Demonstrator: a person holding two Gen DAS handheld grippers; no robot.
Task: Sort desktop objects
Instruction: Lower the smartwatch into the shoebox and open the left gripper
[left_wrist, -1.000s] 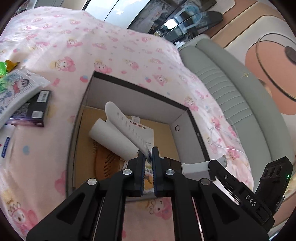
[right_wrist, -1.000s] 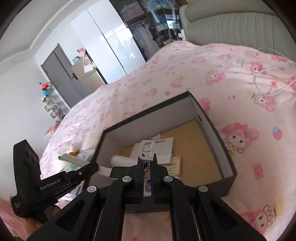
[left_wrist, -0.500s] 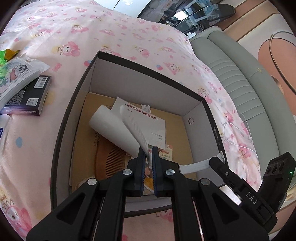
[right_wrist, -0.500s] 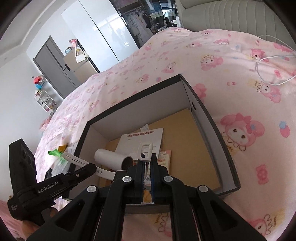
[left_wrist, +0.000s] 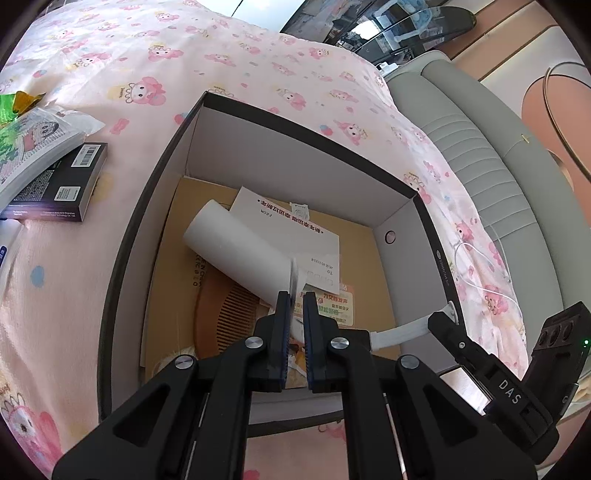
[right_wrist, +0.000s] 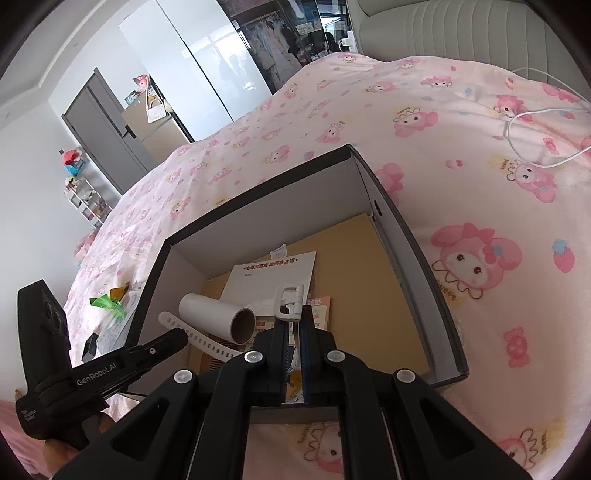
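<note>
A white watch strap (right_wrist: 192, 334) is held between both grippers over an open dark-rimmed cardboard box (left_wrist: 122, 236). My left gripper (left_wrist: 298, 299) is shut on the strap's holed end. My right gripper (right_wrist: 294, 325) is shut on its buckle end (right_wrist: 289, 301); the strap also shows in the left wrist view (left_wrist: 400, 332). In the box lie a white cardboard roll (left_wrist: 236, 251), a white printed envelope (left_wrist: 295, 229), a wooden comb (left_wrist: 225, 317) and small leaflets (left_wrist: 334, 302).
The box sits on a pink cartoon-print bedspread (left_wrist: 55, 295). A black book (left_wrist: 59, 184), a comic-printed packet (left_wrist: 33, 140) and green wrappers (right_wrist: 107, 301) lie left of the box. A white cable (right_wrist: 532, 140) lies to the right. A grey padded headboard (left_wrist: 491, 166) stands beyond.
Both grippers have lowered and moved forward over the box with the strap between them. The box and its contents look larger and closer.
</note>
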